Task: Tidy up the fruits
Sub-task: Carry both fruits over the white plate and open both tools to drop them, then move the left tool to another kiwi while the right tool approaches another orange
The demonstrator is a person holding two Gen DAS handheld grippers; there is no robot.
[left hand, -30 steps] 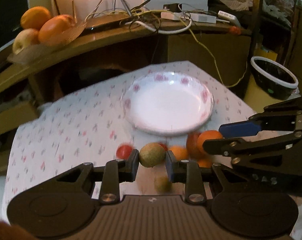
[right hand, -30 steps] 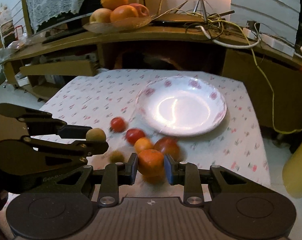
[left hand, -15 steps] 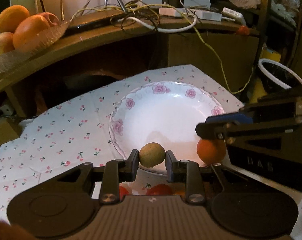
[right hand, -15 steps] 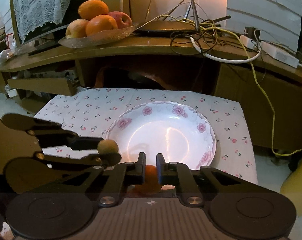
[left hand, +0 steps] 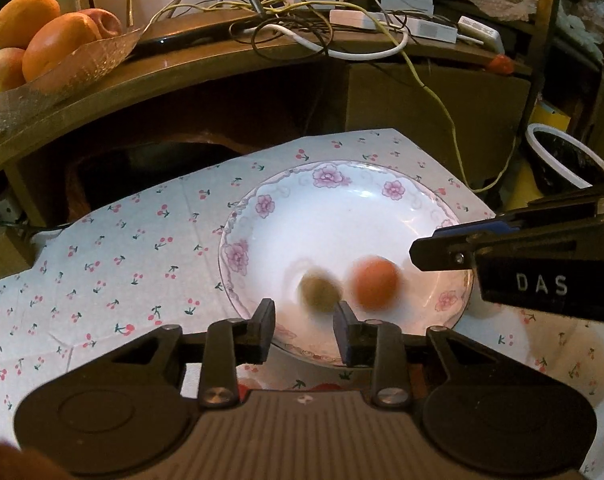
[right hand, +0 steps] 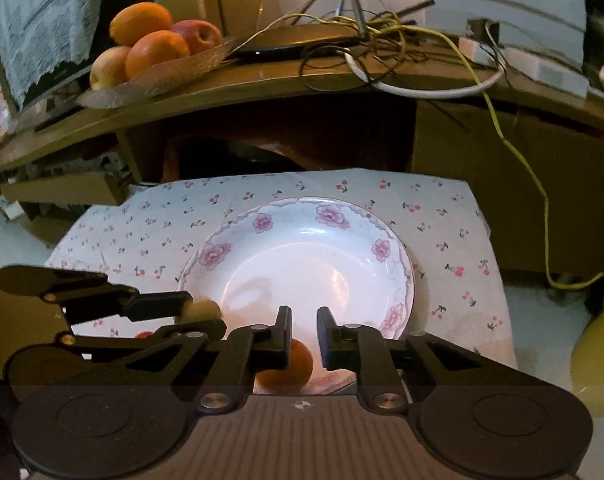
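- Over the near rim of the flowered plate (left hand: 398, 190), the left claw (left hand: 304, 330) is standing released, its jaws parted and gripping nothing.
- Just beyond its fingertips, a brownish-green fruit (left hand: 319, 290) is showing blurred inside the plate, clear of both fingers.
- Beside it on the right, an orange fruit (left hand: 375, 283) is also showing blurred inside the plate; whether the two are touching cannot be told.
- At the plate's near right edge, the right claw (right hand: 304, 334) is likewise standing released, jaws apart, with the orange fruit (right hand: 288, 370) lying below and between the fingers, free of them.
- Under the plate, a cherry-print cloth (left hand: 122, 248) is covering the table.
- Near the left claw's body, red fruits (left hand: 328, 387) are partly showing on the cloth, mostly hidden.
- On the far wooden shelf (right hand: 262, 80), a glass dish (right hand: 154, 80) is carrying oranges and apples, with tangled cables (right hand: 382, 40) lying to its right.
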